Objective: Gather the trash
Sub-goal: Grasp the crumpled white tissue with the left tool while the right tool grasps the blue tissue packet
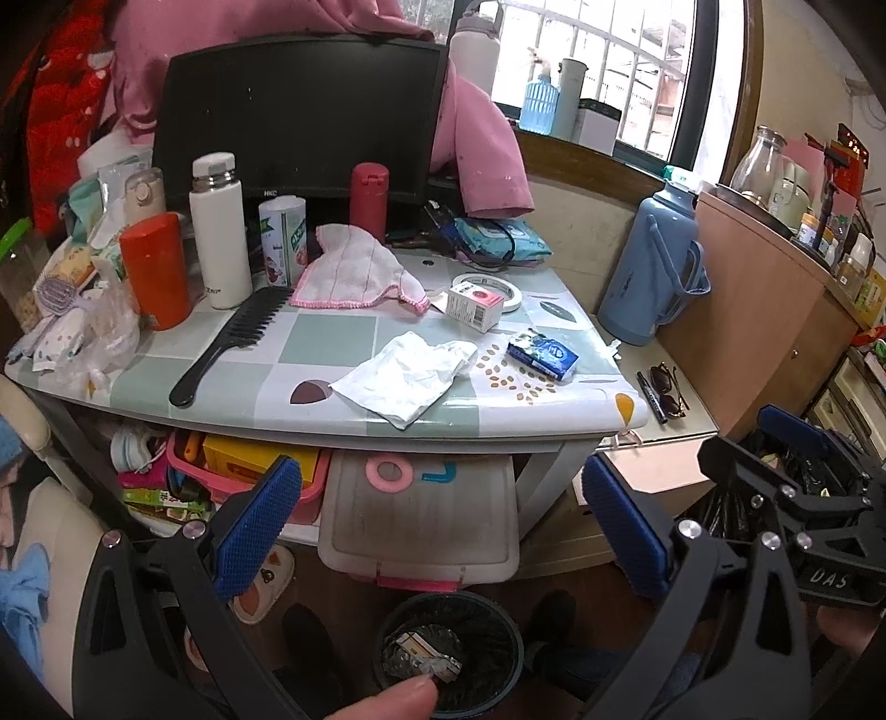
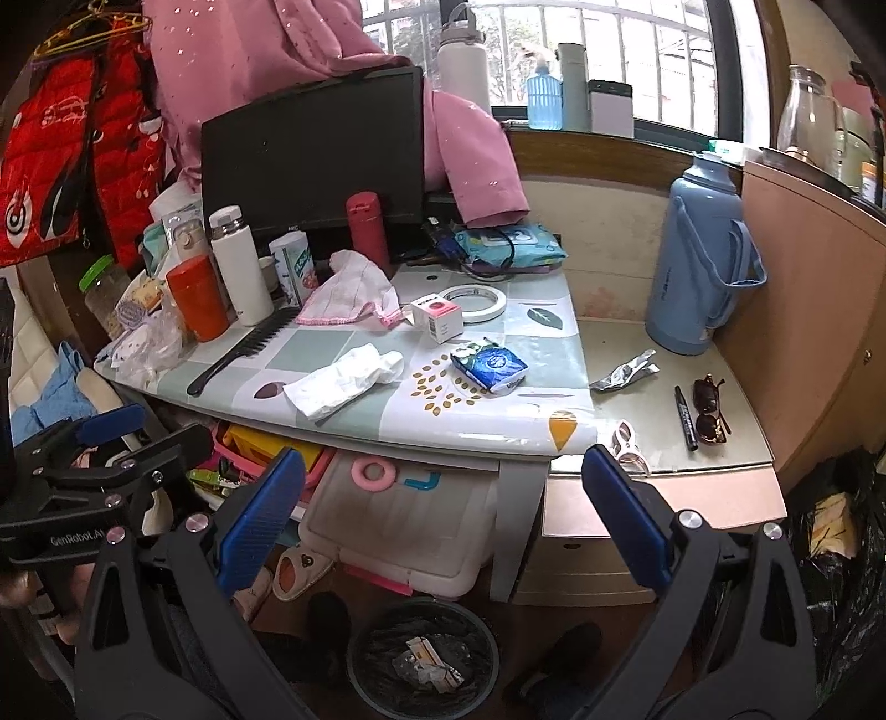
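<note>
A small table (image 1: 310, 343) with a green and white checked top sits in front of a window with bars (image 2: 609, 50). A dark screen (image 1: 299, 122) stands at the back, with pink cloth (image 2: 249, 50) hanging over it.

On the left of the table top stand an orange cup (image 1: 155, 271), a white bottle (image 1: 219, 232) and a red bottle (image 1: 368, 199). A black comb (image 1: 232, 343) lies just beside them. A pink-edged rag (image 1: 354, 268) lies behind the comb. Near the front edge lies a crumpled white tissue (image 1: 404, 376). Behind it are a small white box (image 1: 476, 302) touching a roll of tape (image 2: 476, 302). To the right is a blue tissue pack (image 1: 542, 354).

Right of the table is a lower shelf (image 2: 620, 343). On it stands a big blue jug (image 2: 698, 260). A crumpled silver wrapper (image 2: 623, 374) lies near the jug. A black pen (image 2: 684, 418) and dark sunglasses (image 2: 709, 410) lie side by side.

Under the table are a pink basket (image 1: 243, 471) and a white bin with a lid (image 1: 421, 515). On the floor below is a round trash can (image 2: 423, 659) with a dark bag inside. It holds some bits of paper and foil.

The left gripper (image 1: 437, 515) is spread wide and holds nothing. The right gripper (image 2: 443, 509) is spread wide too, also holding nothing. Both hang in front of the table, above the trash can.
</note>
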Motion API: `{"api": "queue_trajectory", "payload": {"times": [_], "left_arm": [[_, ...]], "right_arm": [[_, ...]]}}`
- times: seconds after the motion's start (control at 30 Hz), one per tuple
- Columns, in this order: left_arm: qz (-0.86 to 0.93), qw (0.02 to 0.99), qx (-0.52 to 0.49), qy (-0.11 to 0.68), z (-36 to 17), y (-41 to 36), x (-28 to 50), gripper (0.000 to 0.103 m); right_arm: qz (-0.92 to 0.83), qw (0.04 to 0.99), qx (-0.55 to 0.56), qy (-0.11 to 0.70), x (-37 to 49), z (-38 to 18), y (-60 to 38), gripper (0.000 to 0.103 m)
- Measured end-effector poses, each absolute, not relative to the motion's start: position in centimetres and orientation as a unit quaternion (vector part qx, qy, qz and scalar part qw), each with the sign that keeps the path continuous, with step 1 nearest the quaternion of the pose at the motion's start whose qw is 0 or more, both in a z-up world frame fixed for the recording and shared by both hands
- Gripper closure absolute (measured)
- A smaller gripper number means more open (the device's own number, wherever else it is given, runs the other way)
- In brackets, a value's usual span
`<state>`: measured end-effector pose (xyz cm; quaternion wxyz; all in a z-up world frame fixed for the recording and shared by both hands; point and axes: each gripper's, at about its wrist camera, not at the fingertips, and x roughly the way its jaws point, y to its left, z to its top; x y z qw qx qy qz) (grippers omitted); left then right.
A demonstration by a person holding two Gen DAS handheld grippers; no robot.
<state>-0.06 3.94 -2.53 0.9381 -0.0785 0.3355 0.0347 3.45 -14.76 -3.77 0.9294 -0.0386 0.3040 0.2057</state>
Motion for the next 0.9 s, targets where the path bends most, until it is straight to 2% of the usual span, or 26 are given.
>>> {"api": "queue_trajectory", "payload": {"times": [0.9], "left_arm": [[0.036, 0.915, -0.084, 0.394, -9.1, 6.2, 14.0, 0.004]], "right_arm": [[0.229, 0.908, -0.053, 0.347, 18.0, -9.7, -12.9, 0.005]]}}
